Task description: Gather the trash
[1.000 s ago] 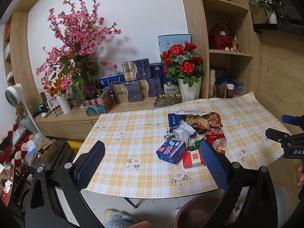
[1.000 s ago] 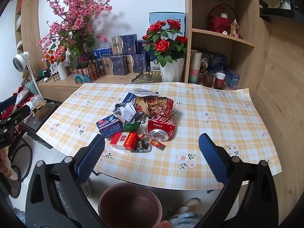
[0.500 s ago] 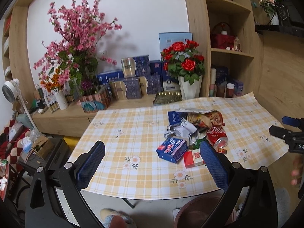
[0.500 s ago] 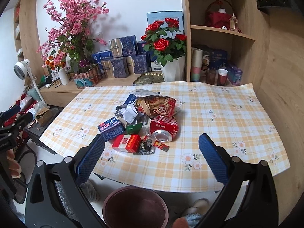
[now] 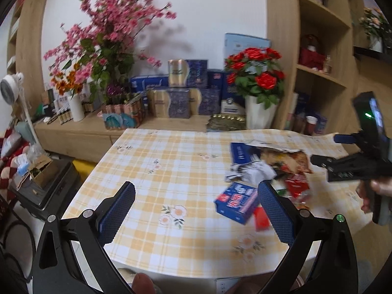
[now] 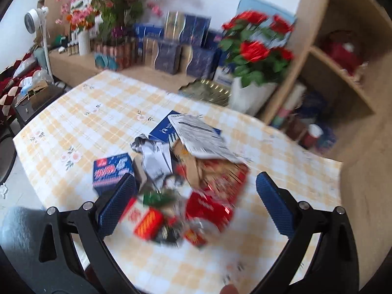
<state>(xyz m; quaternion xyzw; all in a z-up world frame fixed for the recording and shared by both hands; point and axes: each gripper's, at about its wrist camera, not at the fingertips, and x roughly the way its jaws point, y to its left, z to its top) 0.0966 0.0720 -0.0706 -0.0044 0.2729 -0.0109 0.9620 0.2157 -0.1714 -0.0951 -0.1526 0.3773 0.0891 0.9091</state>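
Observation:
A heap of trash lies on the yellow checked table (image 5: 171,171): a blue box (image 5: 236,202) (image 6: 112,169), a small red box (image 6: 147,220), a crushed red can (image 6: 208,208), a snack bag (image 6: 220,169), crumpled paper (image 5: 254,172) and a blue leaflet (image 6: 166,127). My left gripper (image 5: 196,208) is open and empty above the table's near edge, left of the heap. My right gripper (image 6: 194,205) is open and empty, low over the heap, with the red can and red box between its fingers. The right gripper also shows in the left wrist view (image 5: 355,164).
A white vase of red roses (image 5: 257,93) and a gold tray (image 5: 225,122) stand at the table's far edge. Blue gift boxes (image 5: 186,98) and pink blossoms (image 5: 105,49) line the sideboard. Wooden shelves (image 5: 318,73) rise at the right. A black box (image 5: 41,183) sits left of the table.
Both grippers have moved forward toward the table. The right one has come down close over the trash heap and now appears large in the left view. The bin has left both views.

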